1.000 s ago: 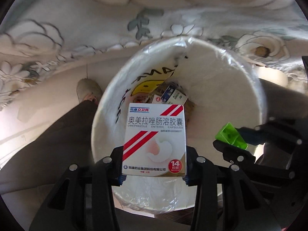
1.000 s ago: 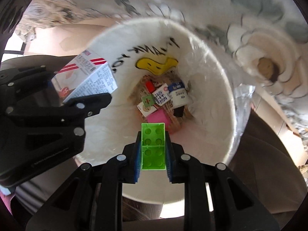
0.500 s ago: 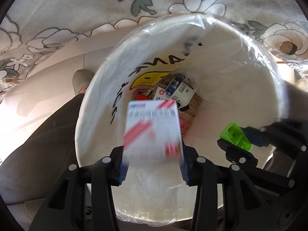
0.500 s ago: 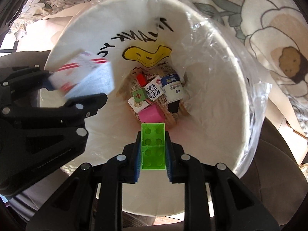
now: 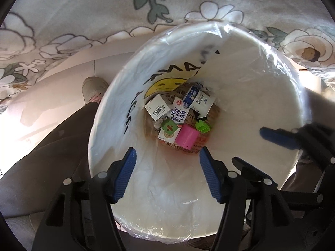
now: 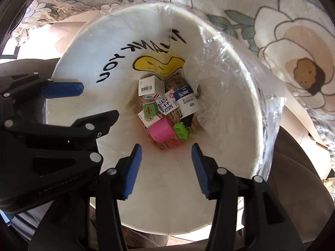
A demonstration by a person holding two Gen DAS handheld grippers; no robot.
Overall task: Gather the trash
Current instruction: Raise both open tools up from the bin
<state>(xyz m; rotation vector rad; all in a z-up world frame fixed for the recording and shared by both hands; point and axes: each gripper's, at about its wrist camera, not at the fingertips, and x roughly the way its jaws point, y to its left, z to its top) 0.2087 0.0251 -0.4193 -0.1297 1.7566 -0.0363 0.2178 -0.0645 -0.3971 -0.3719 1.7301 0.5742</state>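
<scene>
Both grippers hang over a white bin [image 5: 240, 67] [image 6: 88, 48] lined with a clear bag. My left gripper [image 5: 167, 171] has its jaws opening with nothing between them. My right gripper [image 6: 166, 167] is also opening and holds nothing. At the bin's bottom lie the white medicine box [image 5: 157, 109] [image 6: 149, 86] with its barcode up, the green brick [image 5: 202, 126] [image 6: 181, 130], a pink block [image 5: 187, 139] [image 6: 161, 130], milk cartons [image 5: 196, 99] [image 6: 186, 101] and a small green-faced box [image 5: 169, 128]. The other gripper shows at each view's edge.
A floral cloth [image 5: 104, 10] [image 6: 293, 41] hangs behind the bin. A person's dark trouser leg [image 5: 41, 156] and a shoe [image 5: 92, 90] are left of the bin in the left wrist view. Pale floor lies around them.
The left gripper let go of the medicine box and the right let go of the green brick. Both fell to the bin's bottom, and both pairs of jaws spread apart.
</scene>
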